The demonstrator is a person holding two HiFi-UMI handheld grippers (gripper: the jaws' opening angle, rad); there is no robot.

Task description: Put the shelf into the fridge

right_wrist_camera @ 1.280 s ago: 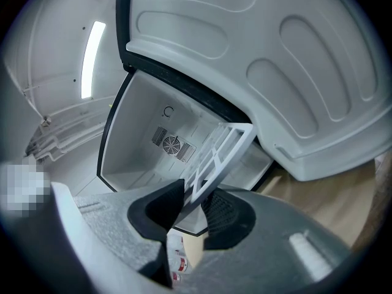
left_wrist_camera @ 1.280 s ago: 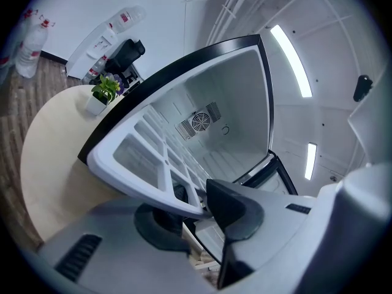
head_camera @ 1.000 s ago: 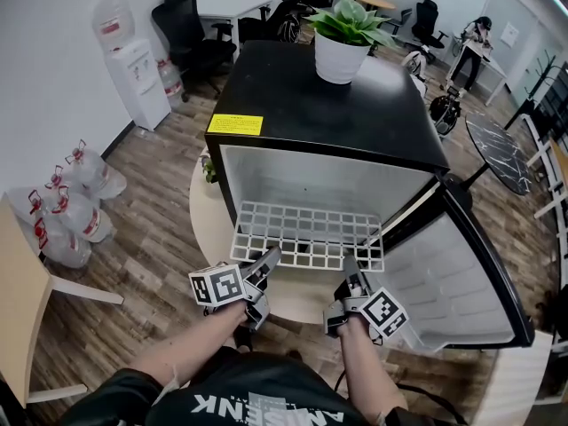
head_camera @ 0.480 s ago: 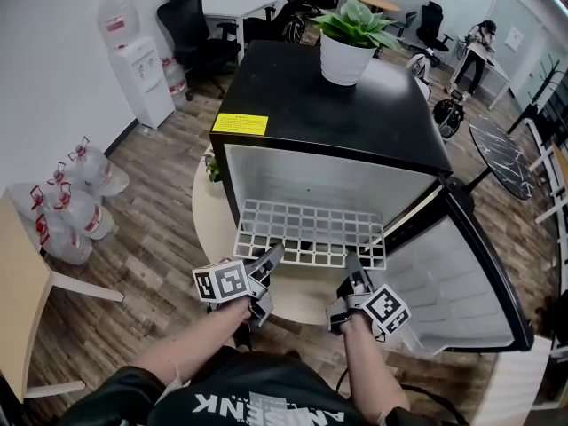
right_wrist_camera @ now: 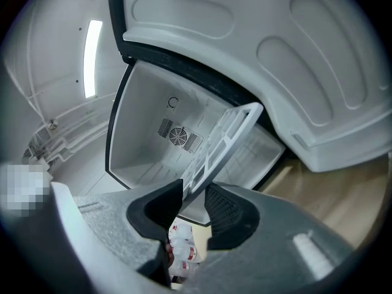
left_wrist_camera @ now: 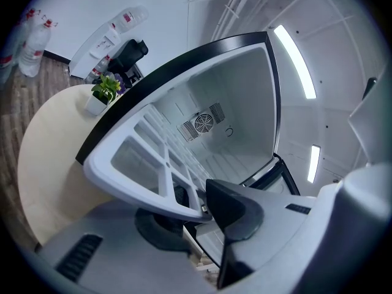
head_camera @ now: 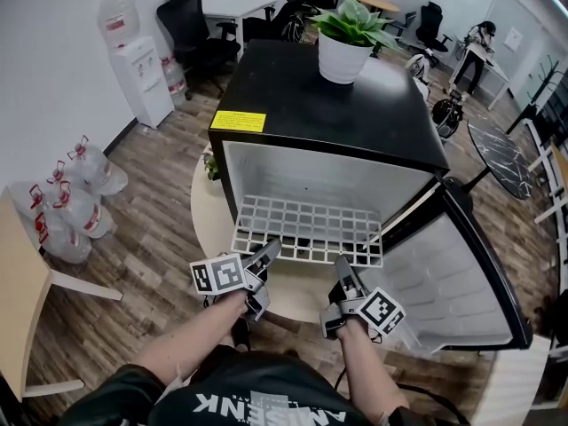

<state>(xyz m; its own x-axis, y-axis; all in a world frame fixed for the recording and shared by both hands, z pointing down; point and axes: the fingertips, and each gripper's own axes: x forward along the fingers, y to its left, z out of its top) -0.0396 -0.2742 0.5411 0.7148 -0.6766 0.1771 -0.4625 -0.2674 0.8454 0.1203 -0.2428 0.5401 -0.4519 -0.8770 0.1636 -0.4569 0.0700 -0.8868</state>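
Shelf lies level and about half out of the fridge. From the head view I see its back part inside the open cavity and its front part sticking out over the round table under the fridge. I have both grippers on its front edge, well apart from each other.

My left gripper is near the left end of that edge. In the left gripper view the white frame crosses between the jaws, and the dark pads are closed against it, one below and one at the side.

My right gripper is nearer the right end. In the right gripper view I see the shelf edge-on, running from the jaws up toward the cavity. Its rim is pinched between the two black pads.

Both gripper views look into the bare white interior, with a round vent on the back wall. The door stands wide open to the right, its white inner lining facing up toward me. A potted plant stands on the fridge's black top, toward the back. On the wood floor at my left, a cluster of water bottles lies near the wall.
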